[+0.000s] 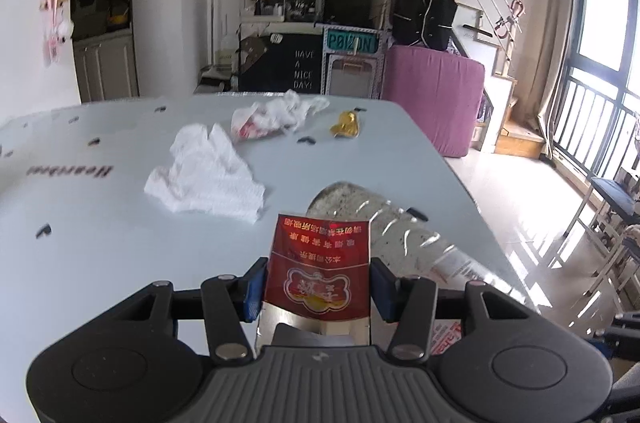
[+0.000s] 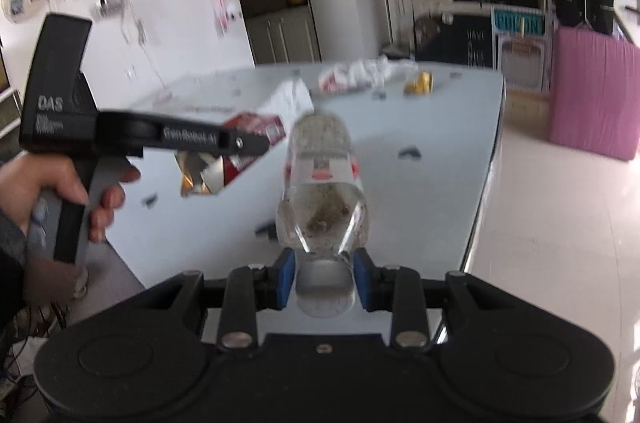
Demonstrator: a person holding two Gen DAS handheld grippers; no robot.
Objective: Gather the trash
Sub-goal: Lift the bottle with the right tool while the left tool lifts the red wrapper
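A: What does the left wrist view show?

B: A pale blue-grey table (image 1: 100,191) fills the lower half, dotted with small black marks. Behind it is a lived-in room: a black board with white lettering (image 1: 303,69), a pink mattress (image 1: 432,95) on edge, a dark jacket (image 1: 426,3) hanging above it, and a barred window (image 1: 600,63) at right over a shiny floor. The left gripper (image 1: 318,281) is clamped on a red cigarette pack (image 1: 320,271), pads pressed to its sides. Just right of the pack lies a clear bottle (image 1: 400,231), partly hidden behind it. Farther out lie a white tissue (image 1: 208,175), a crumpled plastic bag (image 1: 272,115) and a gold wrapper (image 1: 346,123).

A: And the right wrist view?

B: It is blurred. The same table (image 2: 440,143) runs ahead, white floor at right, a wall with pinned decorations at left. The right gripper (image 2: 324,281) has the bottle (image 2: 322,191) between its blue pads at the neck, which they touch, the base pointing away. At left, a hand (image 2: 52,199) holds the left gripper (image 2: 256,143) with the pack (image 2: 232,159) above the table. The bag (image 2: 356,75) and wrapper (image 2: 419,83) sit near the far edge.
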